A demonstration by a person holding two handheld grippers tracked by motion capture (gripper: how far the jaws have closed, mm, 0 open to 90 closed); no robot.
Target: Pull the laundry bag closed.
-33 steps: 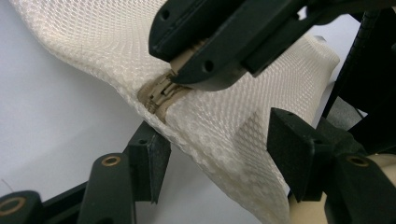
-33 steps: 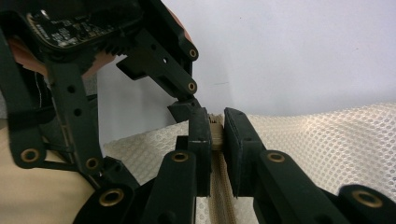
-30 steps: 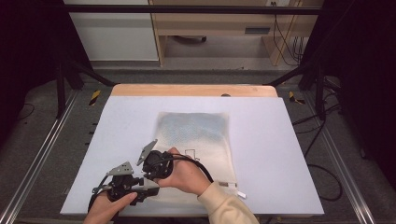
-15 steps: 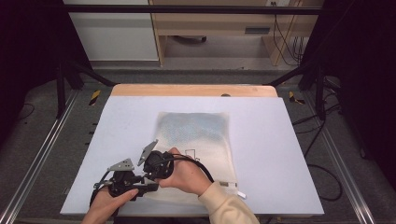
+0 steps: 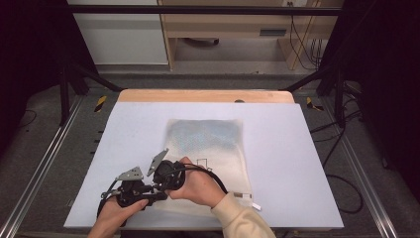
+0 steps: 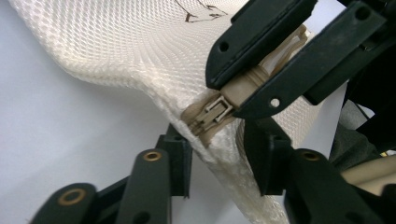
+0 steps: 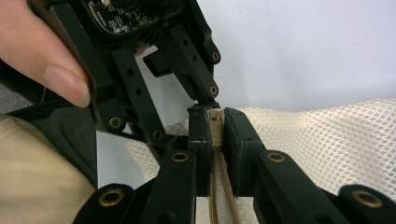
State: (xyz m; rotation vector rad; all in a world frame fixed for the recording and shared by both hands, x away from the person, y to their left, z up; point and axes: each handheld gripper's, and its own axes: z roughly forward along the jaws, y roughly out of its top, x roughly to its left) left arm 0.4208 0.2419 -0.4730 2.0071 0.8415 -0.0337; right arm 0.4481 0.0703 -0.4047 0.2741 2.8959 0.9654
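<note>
A cream mesh bag (image 5: 208,144) lies flat on the pale mat (image 5: 297,173). At its near left corner both grippers meet. My right gripper (image 7: 215,126) is shut on the beige zipper tape (image 7: 219,186) at the zip's end. In the left gripper view the same right gripper (image 6: 231,93) pinches that beige piece just above the zipper slider (image 6: 211,114). My left gripper (image 6: 217,161) straddles the bag's edge below the slider. Its jaws have just been closing, and a small gap still shows at each pad. In the high view the left gripper (image 5: 153,194) sits left of the right one (image 5: 162,186).
A wooden strip (image 5: 203,95) borders the mat's far edge. Metal rails (image 5: 44,163) run down both sides of the table. A white tag (image 5: 250,201) sticks out at the bag's near right corner. A thumb (image 7: 56,60) rests on the left gripper's body.
The left hand has shifted only slightly at the bag's corner. The right hand and the bag keep their places.
</note>
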